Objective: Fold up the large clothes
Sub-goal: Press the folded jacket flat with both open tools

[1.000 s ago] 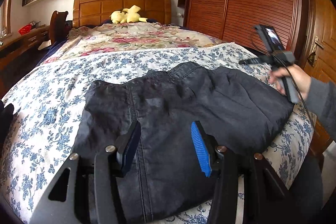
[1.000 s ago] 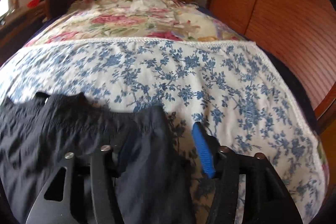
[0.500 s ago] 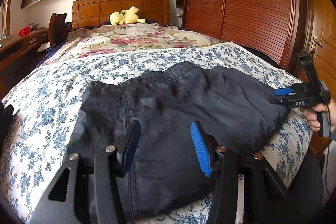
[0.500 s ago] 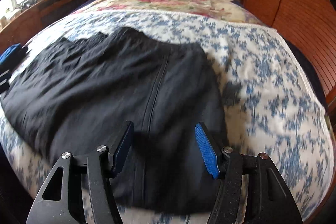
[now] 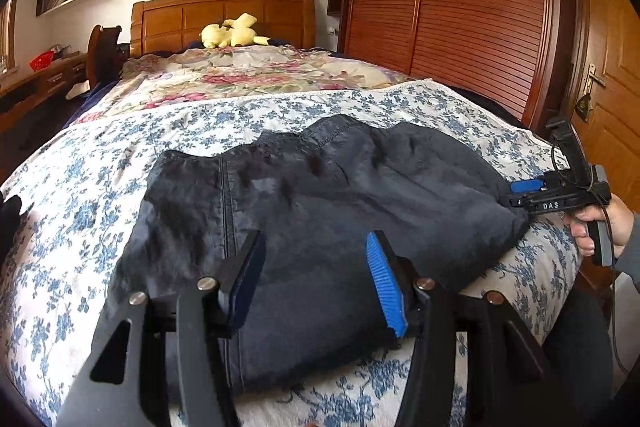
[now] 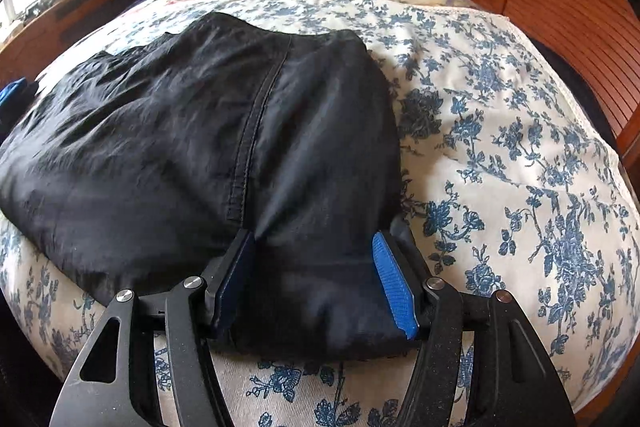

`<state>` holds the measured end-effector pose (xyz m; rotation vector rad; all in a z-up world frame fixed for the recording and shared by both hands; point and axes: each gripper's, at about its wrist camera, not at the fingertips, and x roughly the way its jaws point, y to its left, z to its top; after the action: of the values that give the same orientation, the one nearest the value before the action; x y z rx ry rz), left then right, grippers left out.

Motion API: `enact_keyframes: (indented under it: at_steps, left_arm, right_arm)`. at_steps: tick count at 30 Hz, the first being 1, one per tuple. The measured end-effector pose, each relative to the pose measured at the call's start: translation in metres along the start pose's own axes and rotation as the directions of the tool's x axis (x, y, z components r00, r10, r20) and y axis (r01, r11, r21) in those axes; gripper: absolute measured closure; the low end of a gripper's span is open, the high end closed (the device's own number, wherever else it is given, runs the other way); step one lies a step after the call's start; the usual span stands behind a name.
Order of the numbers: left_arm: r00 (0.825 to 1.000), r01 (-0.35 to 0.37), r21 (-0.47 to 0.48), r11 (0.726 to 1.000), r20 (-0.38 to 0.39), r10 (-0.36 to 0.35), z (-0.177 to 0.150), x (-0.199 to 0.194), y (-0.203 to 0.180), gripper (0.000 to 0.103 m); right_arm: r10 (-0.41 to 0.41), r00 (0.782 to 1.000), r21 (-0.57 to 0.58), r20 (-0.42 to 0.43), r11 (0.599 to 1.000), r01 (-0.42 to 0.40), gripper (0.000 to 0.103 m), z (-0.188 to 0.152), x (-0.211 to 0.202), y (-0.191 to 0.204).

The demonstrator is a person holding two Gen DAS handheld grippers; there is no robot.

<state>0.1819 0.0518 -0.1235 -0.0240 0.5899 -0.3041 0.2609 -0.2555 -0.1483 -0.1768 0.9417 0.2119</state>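
A large black garment [image 5: 320, 211] lies folded on the blue-flowered bedspread [image 5: 100, 163]. It also shows in the right wrist view [image 6: 192, 147]. My left gripper [image 5: 316, 279] is open over the garment's near edge. My right gripper [image 6: 316, 279] is open with the garment's near right corner lying between its fingers. In the left wrist view the right gripper [image 5: 524, 193] sits at the garment's right corner, held by a hand.
The bed's wooden headboard [image 5: 224, 15] is at the far end with a yellow plush toy [image 5: 232, 35] on a flowered quilt. A wooden wardrobe [image 5: 460, 7] and door [image 5: 604, 87] stand right. A desk [image 5: 36, 83] stands left.
My right gripper swung from the far side of the garment down to its near right corner, and the corner now lies between its fingers. My left gripper stayed almost still.
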Motion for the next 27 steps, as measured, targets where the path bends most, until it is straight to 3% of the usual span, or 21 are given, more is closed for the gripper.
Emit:
enact_keyframes:
  at_steps: [4,10,13,22,27]
  left_arm:
    - [1.000,-0.026,0.005,1.000,0.006,0.026,-0.005,-0.008,0.002,0.051]
    - [0.997,-0.073,-0.036,0.997,-0.017,0.072,-0.017,-0.014,0.017,0.051]
    - [0.995,-0.097,-0.070,0.993,-0.038,0.095,-0.024,-0.015,0.029,0.051]
    - [0.984,-0.152,-0.127,0.980,-0.114,0.138,-0.045,-0.007,0.051,0.051]
    - [0.983,-0.159,-0.123,0.980,-0.109,0.146,-0.049,-0.009,0.050,0.051]
  right_arm:
    - [-0.040,0.999,-0.013,0.009,0.999,0.041,0.040,0.003,-0.010,0.005]
    - [-0.089,0.990,-0.064,0.110,0.993,0.096,0.040,0.014,-0.036,0.024]
    - [-0.054,0.988,-0.098,0.143,0.993,0.069,0.040,0.022,-0.043,0.043]
    - [0.163,0.974,-0.189,0.154,0.973,-0.133,0.040,0.038,-0.032,0.125]
    - [0.210,0.969,-0.242,0.130,0.955,-0.175,0.040,0.038,-0.013,0.162]
